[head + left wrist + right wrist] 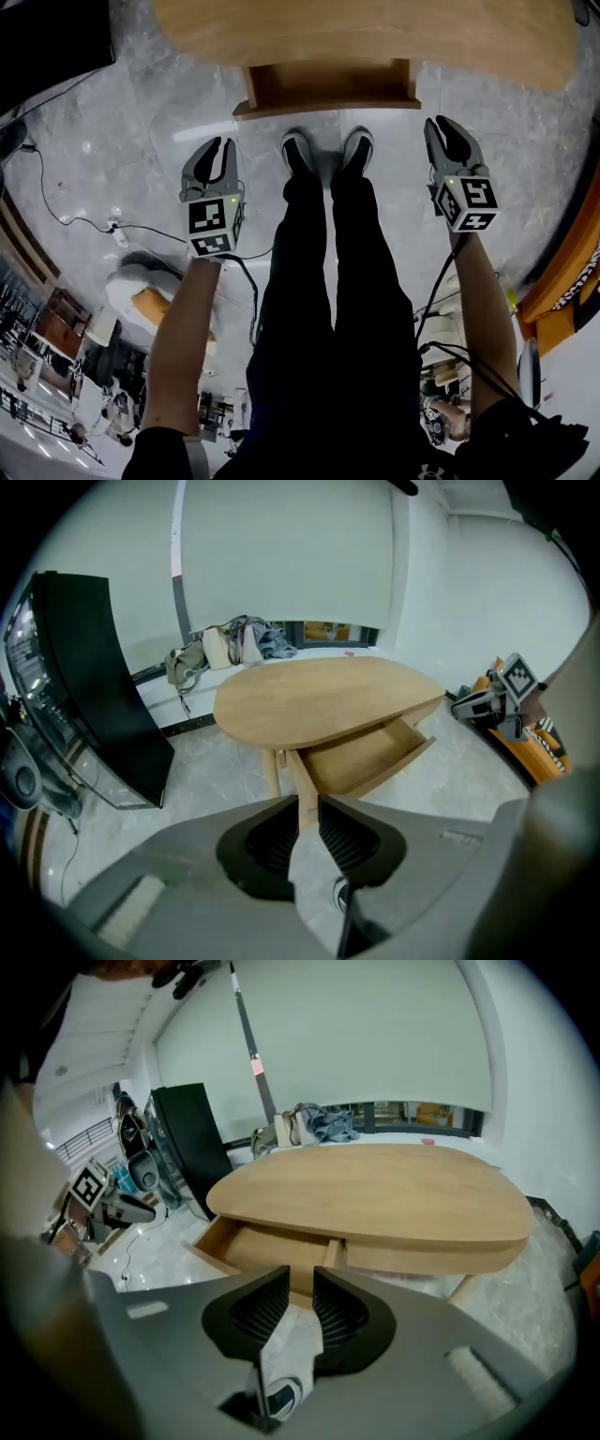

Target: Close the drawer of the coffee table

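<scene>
On the left, a bare forearm (pixel 183 347) reaches forward and down, holding the left gripper (pixel 217 150) over the grey floor (pixel 112 122), left of the person's shoes (pixel 298 150). Its jaws stand a narrow gap apart, with nothing between them. In the middle, the drawer (pixel 328 89) sticks out from under the wooden coffee table (pixel 375 33), pulled open just ahead of the shoes, and neither gripper touches it. On the right, the other forearm (pixel 483 309) stretches out the same way. The right gripper (pixel 445 131) points down and forward beside the drawer's right corner, its jaws likewise slightly parted and empty.
</scene>
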Demonstrator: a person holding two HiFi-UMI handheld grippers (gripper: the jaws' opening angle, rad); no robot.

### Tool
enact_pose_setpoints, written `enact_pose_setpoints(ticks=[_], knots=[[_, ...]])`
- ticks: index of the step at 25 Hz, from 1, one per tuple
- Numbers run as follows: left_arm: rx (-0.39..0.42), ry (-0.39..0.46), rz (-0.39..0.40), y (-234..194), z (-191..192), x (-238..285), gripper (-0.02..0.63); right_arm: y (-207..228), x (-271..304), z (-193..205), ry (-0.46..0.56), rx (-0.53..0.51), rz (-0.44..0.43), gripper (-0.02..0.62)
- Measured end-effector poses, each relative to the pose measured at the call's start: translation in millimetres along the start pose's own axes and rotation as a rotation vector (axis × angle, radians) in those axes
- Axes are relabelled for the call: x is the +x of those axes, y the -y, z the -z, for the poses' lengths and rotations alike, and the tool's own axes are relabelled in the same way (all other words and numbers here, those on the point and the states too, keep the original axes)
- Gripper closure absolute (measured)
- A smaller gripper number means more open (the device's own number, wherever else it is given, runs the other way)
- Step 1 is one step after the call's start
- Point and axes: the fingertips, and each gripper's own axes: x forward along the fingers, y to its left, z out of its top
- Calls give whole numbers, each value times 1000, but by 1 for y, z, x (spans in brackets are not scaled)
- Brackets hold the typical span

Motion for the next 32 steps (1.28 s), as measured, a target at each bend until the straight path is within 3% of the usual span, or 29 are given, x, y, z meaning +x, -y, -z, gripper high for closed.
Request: enact_pose_setpoints(ticks=[11, 24, 32], knots=[[26, -159, 1, -13, 71, 70, 454, 20, 47, 69, -124, -60, 6, 428], [47, -165, -33, -22, 81, 114, 451, 21, 82, 83, -123, -165, 22, 433], [49, -185, -32, -22, 97, 130, 451, 25, 95, 94, -119, -149, 36, 433]])
